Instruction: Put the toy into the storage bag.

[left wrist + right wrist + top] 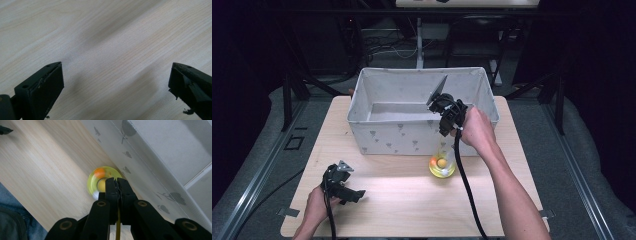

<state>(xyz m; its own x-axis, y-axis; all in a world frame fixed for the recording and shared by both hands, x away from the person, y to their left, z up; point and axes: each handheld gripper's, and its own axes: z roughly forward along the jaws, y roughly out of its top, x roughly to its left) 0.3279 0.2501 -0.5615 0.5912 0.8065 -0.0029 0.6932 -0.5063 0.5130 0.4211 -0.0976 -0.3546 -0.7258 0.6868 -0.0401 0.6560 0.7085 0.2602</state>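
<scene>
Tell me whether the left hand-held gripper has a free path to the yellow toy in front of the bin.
Probably yes: the left hand-held gripper is open, and bare table lies between it and the yellow toy, though the right hand-held gripper is already clamped on it.

The table (392, 195) is pale wood with fine straight grain running across it, washed nearly white where the light falls. The box (402, 137) is light grey fabric, printed with small scattered darker grey motifs; its inside is the same plain grey. The toy (441, 165) is clear yellow-green, with an orange ball, a yellow ball and a white patch inside it. Both grippers, left (343, 187) and right (447, 112), are black, each with a grey plate on top and a black cable. In the right gripper view, blue denim shows at the lower left corner.
</scene>
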